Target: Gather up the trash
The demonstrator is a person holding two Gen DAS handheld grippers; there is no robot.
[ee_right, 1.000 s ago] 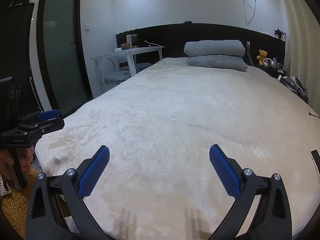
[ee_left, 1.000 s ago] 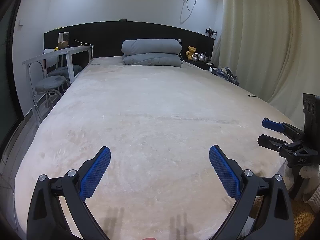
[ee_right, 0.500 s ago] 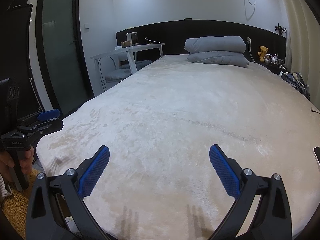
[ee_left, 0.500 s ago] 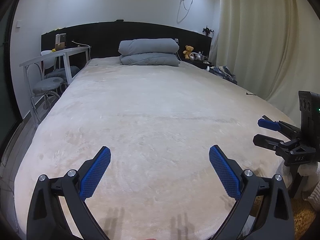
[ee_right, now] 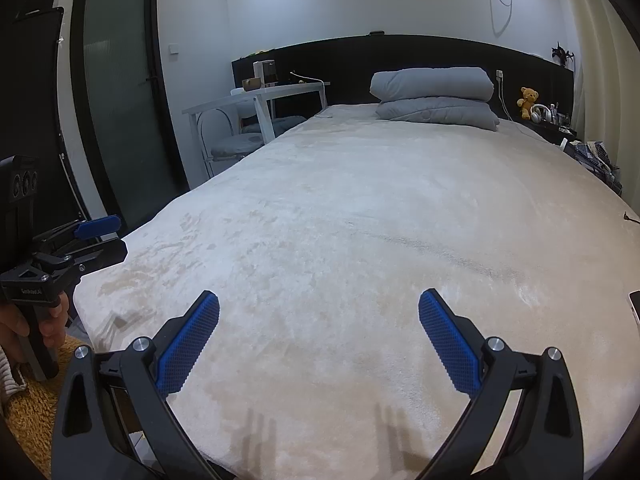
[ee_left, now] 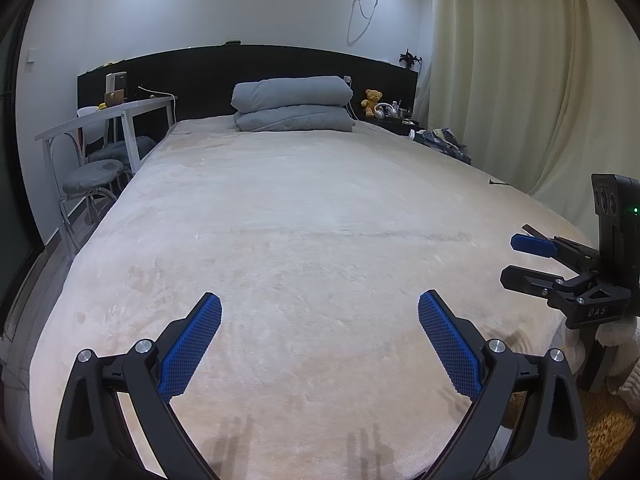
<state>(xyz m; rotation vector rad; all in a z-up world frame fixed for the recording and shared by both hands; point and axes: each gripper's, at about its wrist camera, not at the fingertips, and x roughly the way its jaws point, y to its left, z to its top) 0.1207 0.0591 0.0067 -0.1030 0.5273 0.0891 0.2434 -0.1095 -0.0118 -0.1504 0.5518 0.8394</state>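
Note:
My left gripper hovers open and empty over the foot of a bed covered by a beige fleece blanket. My right gripper is open and empty too, over the same blanket. Each gripper shows in the other's view: the right gripper at the bed's right edge, the left gripper at the left edge, held by a hand. A small dark scrap lies on the blanket near the right side, far ahead of both grippers; the scrap is also at the right rim of the right wrist view.
Folded grey bedding lies at the headboard. A white desk and stools stand left of the bed. A teddy bear and clutter sit on the nightstand, curtains hang on the right. A flat phone-like object rests at the bed's right edge.
Both views have shifted only slightly; the right gripper sits a little further left in the left wrist view. Both grippers have stayed open and empty.

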